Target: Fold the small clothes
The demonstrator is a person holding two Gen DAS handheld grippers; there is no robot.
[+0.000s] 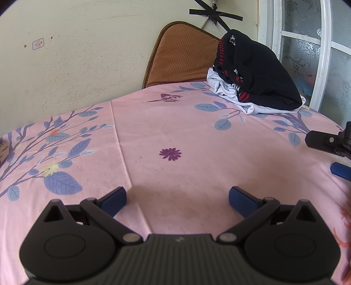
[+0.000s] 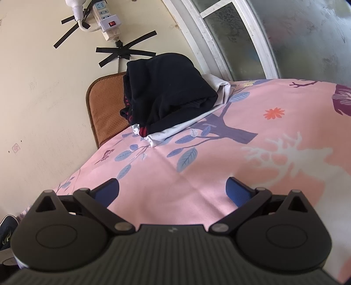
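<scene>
A pile of clothes sits at the far side of the pink floral bed sheet (image 1: 175, 131): a black garment with red stripes (image 1: 258, 76) on top of a white garment (image 1: 248, 105). The black garment (image 2: 166, 92) and the white one (image 2: 175, 131) also show in the right wrist view. My left gripper (image 1: 177, 200) is open and empty, low over the bare sheet. My right gripper (image 2: 172, 193) is open and empty over the sheet (image 2: 219, 164); its fingers (image 1: 324, 140) show at the right edge of the left wrist view.
A brown cushion (image 1: 182, 59) leans against the cream wall behind the pile. A white-framed window (image 1: 318, 54) stands at the right. A power strip (image 2: 105, 17) is taped to the wall. A shoe (image 2: 6, 230) lies on the floor at the left.
</scene>
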